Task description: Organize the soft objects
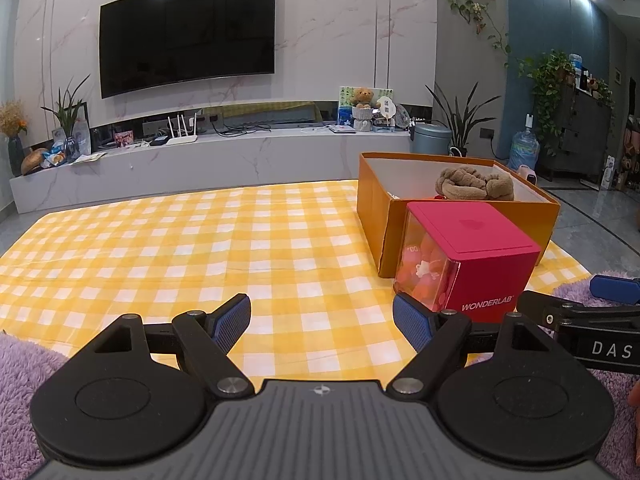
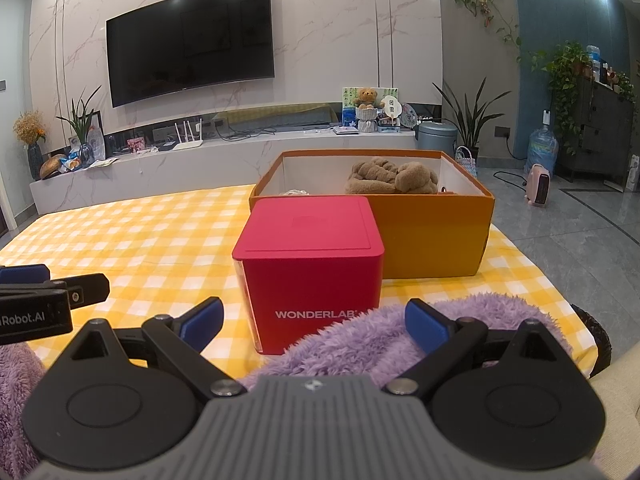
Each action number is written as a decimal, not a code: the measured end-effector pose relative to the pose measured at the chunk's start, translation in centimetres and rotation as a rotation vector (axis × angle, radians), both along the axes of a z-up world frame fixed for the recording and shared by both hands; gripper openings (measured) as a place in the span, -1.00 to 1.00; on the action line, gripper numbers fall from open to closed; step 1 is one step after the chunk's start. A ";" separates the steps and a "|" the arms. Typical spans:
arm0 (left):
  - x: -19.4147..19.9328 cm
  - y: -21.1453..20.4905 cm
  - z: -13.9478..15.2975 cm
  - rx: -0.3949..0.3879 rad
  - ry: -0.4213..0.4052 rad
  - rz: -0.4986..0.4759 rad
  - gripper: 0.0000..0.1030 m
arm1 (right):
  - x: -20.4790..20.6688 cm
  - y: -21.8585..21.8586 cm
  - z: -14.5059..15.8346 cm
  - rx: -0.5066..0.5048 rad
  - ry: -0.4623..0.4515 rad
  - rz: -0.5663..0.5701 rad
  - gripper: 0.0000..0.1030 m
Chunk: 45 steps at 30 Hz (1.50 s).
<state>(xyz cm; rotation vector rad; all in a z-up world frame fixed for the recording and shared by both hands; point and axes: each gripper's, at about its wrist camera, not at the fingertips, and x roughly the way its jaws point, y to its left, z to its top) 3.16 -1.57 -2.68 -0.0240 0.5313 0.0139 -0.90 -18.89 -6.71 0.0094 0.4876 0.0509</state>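
One brown plush (image 2: 390, 178) already sits in the orange box (image 2: 432, 236), with something pale (image 2: 294, 192) just showing beside it, so part of the tidying looks done. What's left, by my read, is the purple fluffy piece (image 2: 360, 340) lying on the checked cloth (image 1: 180, 248) right at the near edge, and maybe the red cube (image 2: 312, 264) standing just in front of the box, touching or almost touching it. Both tools hover low and level, pointing toward the box. The left gripper (image 1: 322, 322) is spread wide over bare cloth, gripping nothing. The right gripper (image 2: 314, 326) is spread wide too, its fingers either side of the purple fluff's top but not closed on it. That fluff looks like the next pick.
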 end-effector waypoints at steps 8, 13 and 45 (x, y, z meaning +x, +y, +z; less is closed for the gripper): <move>0.0 0.1 0.0 -0.005 0.001 -0.003 0.84 | 0.0 0.0 0.0 0.000 0.000 0.000 0.86; -0.1 0.0 0.1 -0.008 0.003 -0.002 0.84 | 0.0 0.0 0.0 0.001 0.001 -0.001 0.86; -0.3 -0.1 0.5 -0.007 -0.010 -0.009 0.84 | 0.0 0.1 0.0 0.002 0.004 0.000 0.86</move>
